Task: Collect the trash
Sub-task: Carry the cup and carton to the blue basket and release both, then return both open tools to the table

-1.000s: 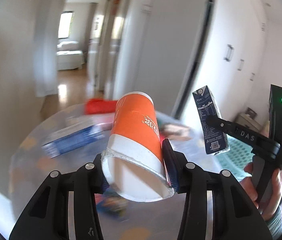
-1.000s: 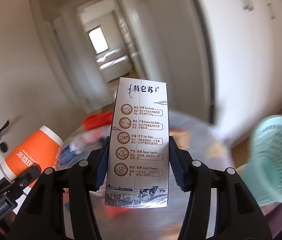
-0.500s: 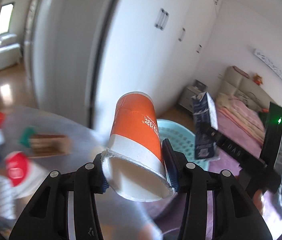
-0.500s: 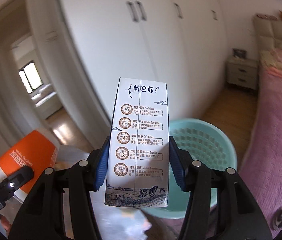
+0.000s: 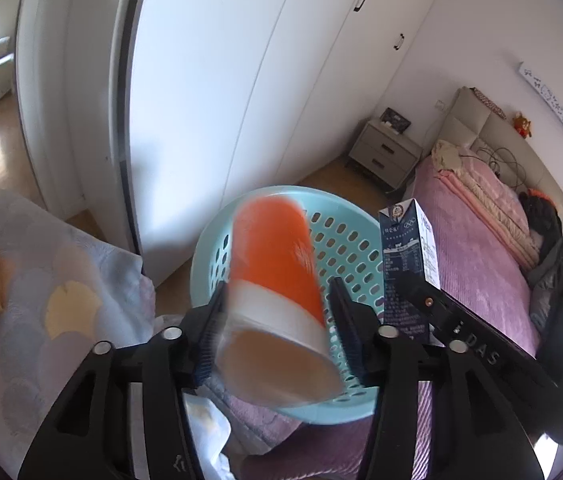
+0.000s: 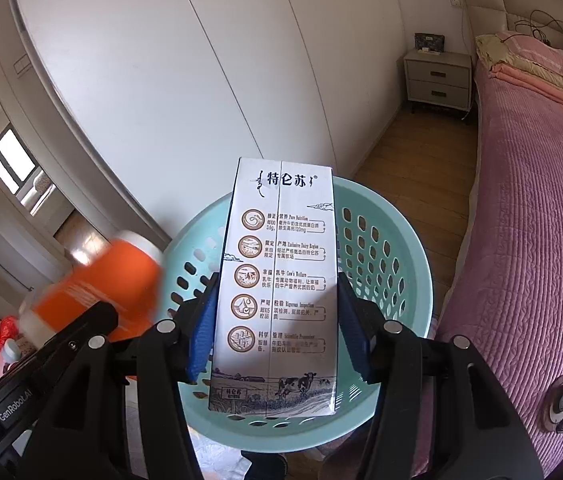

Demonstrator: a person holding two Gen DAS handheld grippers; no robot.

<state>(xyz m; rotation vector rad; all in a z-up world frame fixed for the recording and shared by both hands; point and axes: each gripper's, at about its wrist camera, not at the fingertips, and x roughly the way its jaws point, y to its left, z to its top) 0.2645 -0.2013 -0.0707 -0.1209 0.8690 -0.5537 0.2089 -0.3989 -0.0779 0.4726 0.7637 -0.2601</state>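
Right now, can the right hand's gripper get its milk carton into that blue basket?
Probably yes. The right gripper holds the milk carton right over the open basket, with nothing covering its mouth. The orange cup, just let loose as the left gripper opened, sits off to one side.

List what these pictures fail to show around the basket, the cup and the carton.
- Basket floor: right wrist view, covered by the milk carton; left wrist view, covered by the orange cup.
- Cup print: motion blur in both views.
- Left gripper, fingers just opened: blur hides whether any pad touches the cup.
- Carton base: left wrist view, behind the right gripper.
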